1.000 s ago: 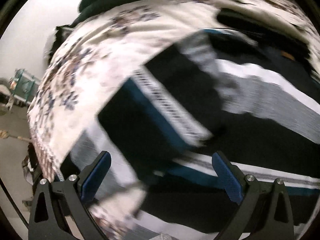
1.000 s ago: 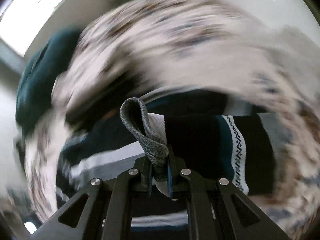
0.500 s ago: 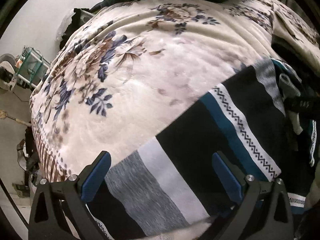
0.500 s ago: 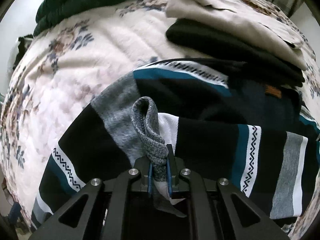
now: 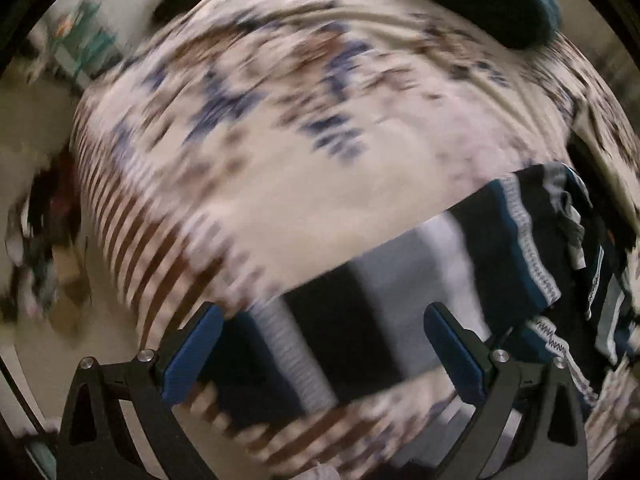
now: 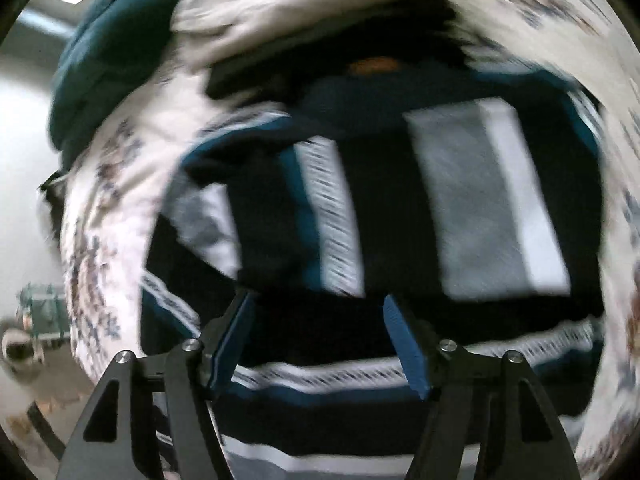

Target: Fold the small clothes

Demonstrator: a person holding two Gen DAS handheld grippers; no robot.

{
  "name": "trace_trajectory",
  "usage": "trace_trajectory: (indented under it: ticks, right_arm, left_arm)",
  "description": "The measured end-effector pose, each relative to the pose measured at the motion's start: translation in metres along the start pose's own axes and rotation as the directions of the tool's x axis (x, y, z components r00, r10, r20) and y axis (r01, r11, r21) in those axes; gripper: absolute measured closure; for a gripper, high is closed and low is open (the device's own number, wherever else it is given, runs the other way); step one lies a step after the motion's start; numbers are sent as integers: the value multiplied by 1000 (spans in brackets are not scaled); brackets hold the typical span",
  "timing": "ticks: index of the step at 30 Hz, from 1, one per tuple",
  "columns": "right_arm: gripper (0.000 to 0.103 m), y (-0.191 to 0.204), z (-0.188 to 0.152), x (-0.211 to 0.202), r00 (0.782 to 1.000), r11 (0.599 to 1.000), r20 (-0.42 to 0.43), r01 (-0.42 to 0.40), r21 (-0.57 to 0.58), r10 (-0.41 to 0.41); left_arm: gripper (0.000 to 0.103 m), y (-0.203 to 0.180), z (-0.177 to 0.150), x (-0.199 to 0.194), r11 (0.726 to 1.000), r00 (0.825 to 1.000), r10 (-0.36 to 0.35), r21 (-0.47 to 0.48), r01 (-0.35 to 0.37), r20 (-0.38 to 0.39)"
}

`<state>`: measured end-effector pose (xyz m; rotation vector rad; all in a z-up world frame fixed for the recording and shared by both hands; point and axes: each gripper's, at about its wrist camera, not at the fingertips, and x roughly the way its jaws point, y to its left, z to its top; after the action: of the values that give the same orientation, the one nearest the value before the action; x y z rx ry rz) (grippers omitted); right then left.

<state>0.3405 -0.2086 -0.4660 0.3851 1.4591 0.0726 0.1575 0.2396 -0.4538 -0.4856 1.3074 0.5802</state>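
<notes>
The striped sweater point(image 6: 400, 208) is lying spread on the flowered blanket point(image 5: 320, 152), its black, teal, grey and white bands running across the cloth, and one part is lying folded over the rest so that a second layer is showing below its near edge in the right wrist view. In the left wrist view the same sweater point(image 5: 400, 300) is reaching in from the right and ending between the blue pads, with the blanket's brown striped border showing on both sides of it. The right gripper point(image 6: 320, 344) is hanging just above the sweater with its fingers apart and nothing between them. The left gripper point(image 5: 320, 352) is also standing with its fingers wide apart over the sweater's end, gripping nothing. Both views are smeared by blur, so whether any pad is touching the cloth cannot be told. Beyond the sweater, toward the far side of the bed, a pile of other clothes point(image 6: 320, 32) is lying, pale cloth over black, touching or overlapping the sweater's far edge. A dark green cover point(image 6: 120, 44) is bunching at the head of the bed beside that pile. To the left, off the bed, a small green stand point(image 6: 44, 308) is sitting on the floor.
</notes>
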Motion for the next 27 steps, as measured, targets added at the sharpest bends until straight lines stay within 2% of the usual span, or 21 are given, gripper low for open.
trace_trajectory:
  ticks: [4, 7, 9, 11, 13, 15, 18, 21, 23, 27]
  right_arm:
    - [34, -35, -17, 12, 998, 995, -41, 53, 80, -50]
    - [34, -43, -30, 24, 996, 992, -78, 58, 116, -49]
    - [34, -41, -36, 27, 995, 991, -88, 63, 114, -53]
    - [34, -33, -39, 30, 993, 993, -92, 77, 86, -69]
    - [34, -19, -37, 29, 994, 995, -81, 82, 52, -78]
    - [34, -1, -30, 25, 995, 997, -58, 77, 13, -76]
    - [34, 26, -9, 21, 999, 998, -18, 50, -30, -51]
    - [34, 53, 13, 23, 1000, 998, 25, 18, -65, -17]
    - [34, 75, 26, 37, 999, 996, 34, 8, -94, -5]
    - [34, 110, 41, 79, 999, 994, 9, -44, -97, 45]
  left_arm:
    - [0, 63, -35, 25, 982, 995, -55, -185, 38, -88]
    - [2, 87, -52, 57, 947, 980, -116, -315, 60, -162]
    - [6, 93, -57, 77, 929, 974, -133, -365, 58, -183]
    - [30, 95, -57, 96, 912, 968, -172, -400, 86, -185]
    - [69, 94, -52, 100, 898, 968, -186, -428, 99, -166]
    - [98, 89, -43, 89, 905, 980, -167, -411, 108, -112]
    - [98, 87, -23, 60, 909, 989, -146, -395, 132, -5]
    - [98, 95, -3, 44, 906, 988, -138, -395, 153, 67]
    - [98, 101, 12, 42, 909, 987, -128, -386, 156, 96]
    - [98, 111, 34, 56, 925, 987, -118, -350, 149, 108]
